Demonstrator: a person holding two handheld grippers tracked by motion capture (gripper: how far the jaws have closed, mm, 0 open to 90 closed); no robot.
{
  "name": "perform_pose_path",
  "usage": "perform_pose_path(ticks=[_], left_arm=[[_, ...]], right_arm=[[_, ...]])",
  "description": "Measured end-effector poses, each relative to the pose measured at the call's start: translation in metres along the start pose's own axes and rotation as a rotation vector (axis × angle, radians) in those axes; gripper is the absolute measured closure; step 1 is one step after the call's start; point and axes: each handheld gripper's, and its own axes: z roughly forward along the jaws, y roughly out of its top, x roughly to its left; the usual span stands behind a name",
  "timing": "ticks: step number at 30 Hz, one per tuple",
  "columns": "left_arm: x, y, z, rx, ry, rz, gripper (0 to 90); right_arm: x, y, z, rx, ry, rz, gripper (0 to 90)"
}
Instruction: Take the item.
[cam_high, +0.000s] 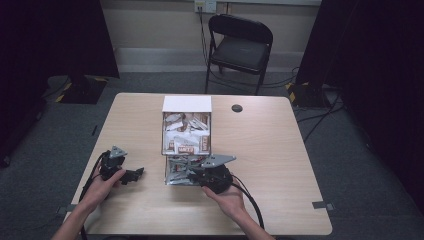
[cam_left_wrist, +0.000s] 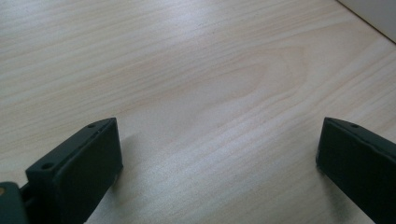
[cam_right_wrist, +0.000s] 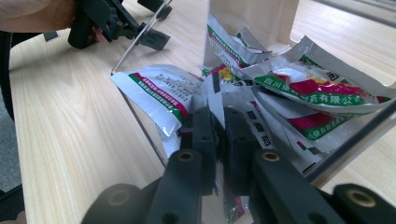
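Note:
A white box (cam_high: 186, 104) at the table's middle holds several brown and white sachets (cam_high: 186, 135). In front of it stands a clear bin (cam_high: 171, 172) (cam_right_wrist: 140, 119) with several white sachets printed in red and green (cam_right_wrist: 317, 88). My right gripper (cam_high: 194, 173) (cam_right_wrist: 218, 126) reaches into this bin from the near side. Its jaws are shut on the edge of one white sachet (cam_right_wrist: 215, 100). My left gripper (cam_high: 136, 174) (cam_left_wrist: 219, 126) lies low over bare tabletop to the left of the bin, open wide and holding nothing. It also appears far off as the left gripper (cam_right_wrist: 116, 21) in the right gripper view.
A small black round disc (cam_high: 237, 108) lies on the wooden table (cam_high: 270, 150) right of the box. A black folding chair (cam_high: 240, 42) stands beyond the far edge. Cables (cam_high: 250, 200) trail from both grippers toward the near edge.

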Motion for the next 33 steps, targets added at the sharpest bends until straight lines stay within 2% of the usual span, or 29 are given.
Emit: perform_pose_path(ticks=[3, 16, 33], left_arm=[[0.000, 0.000, 0.000, 0.000, 0.000, 0.000, 0.0], [0.000, 0.000, 0.000, 0.000, 0.000, 0.000, 0.0], [0.000, 0.000, 0.000, 0.000, 0.000, 0.000, 0.0]], right_arm=[[-0.002, -0.001, -0.001, -0.005, -0.002, -0.001, 90.0], [-0.004, 0.003, -0.008, -0.057, 0.026, 0.010, 90.0], [0.004, 0.007, -0.021, -0.108, 0.054, 0.003, 90.0]])
